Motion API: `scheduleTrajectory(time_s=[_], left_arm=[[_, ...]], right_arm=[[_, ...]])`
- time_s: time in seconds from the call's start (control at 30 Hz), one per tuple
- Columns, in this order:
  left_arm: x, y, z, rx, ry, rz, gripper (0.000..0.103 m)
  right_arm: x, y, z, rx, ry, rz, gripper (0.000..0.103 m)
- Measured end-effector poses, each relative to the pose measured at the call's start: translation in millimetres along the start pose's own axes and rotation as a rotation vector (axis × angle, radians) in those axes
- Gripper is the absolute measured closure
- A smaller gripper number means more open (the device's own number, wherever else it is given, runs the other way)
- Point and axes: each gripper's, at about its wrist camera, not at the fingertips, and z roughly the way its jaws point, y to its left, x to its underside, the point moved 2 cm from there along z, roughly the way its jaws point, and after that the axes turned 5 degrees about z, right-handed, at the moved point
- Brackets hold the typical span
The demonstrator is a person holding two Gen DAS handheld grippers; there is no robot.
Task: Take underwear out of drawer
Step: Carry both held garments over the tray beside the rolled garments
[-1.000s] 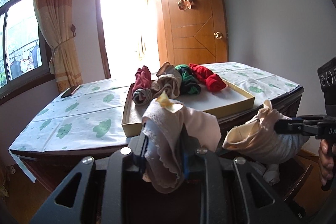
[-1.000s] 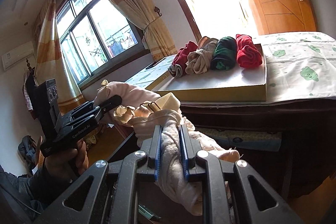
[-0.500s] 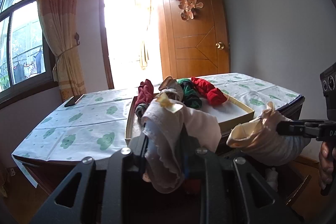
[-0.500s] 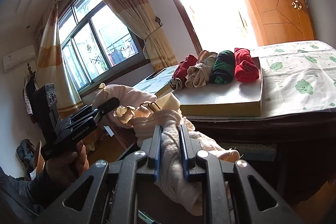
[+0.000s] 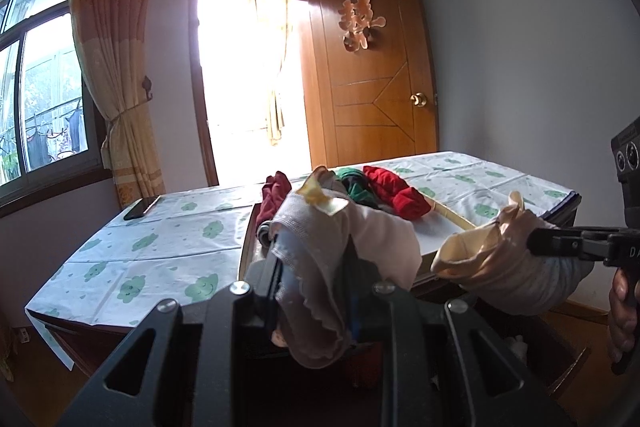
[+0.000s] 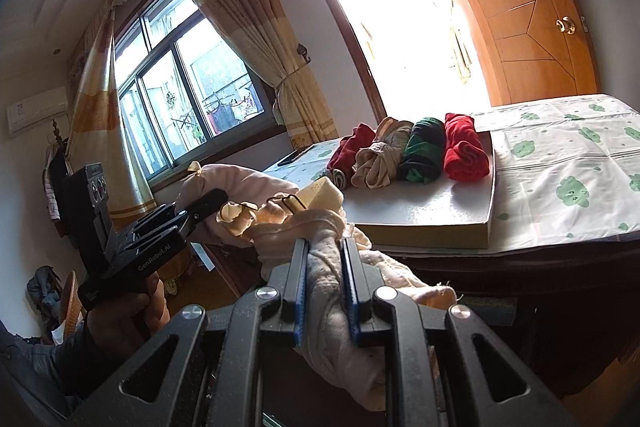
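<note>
My left gripper (image 5: 314, 267) is shut on a pale pink pair of underwear (image 5: 372, 235) with a yellow bow, held in front of the table. My right gripper (image 6: 324, 247) is shut on a cream pair of underwear (image 6: 332, 291) that hangs below its fingers. Each gripper shows in the other's view: the right gripper (image 5: 536, 239) with its cream-grey bundle (image 5: 512, 275), the left gripper (image 6: 216, 199) with its pink bundle (image 6: 240, 183). The open drawer (image 5: 572, 359) lies low at the right, its inside mostly hidden.
A shallow yellow-edged tray (image 6: 420, 227) on the cloud-print tablecloth (image 5: 160, 247) holds maroon, beige, green and red (image 6: 464, 147) rolled garments. A dark phone (image 5: 140, 207) lies at the table's far left. Behind stand a wooden door (image 5: 372, 99), curtains and windows. Hands (image 6: 120, 311) hold both grippers.
Both grippers have tipped up slightly, so the table and tray sit lower in each view. Each keeps its garment clamped; nothing was let go.
</note>
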Motion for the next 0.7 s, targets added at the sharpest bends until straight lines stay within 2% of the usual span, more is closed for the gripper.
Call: scheduleTrajectory(time_s=[0.7], left_arm=[[-17,1,6,-0.014,-0.04,0.003,0.08]], right_arm=[[-16,3,-12,0.008,-0.044,-0.005,0.085]])
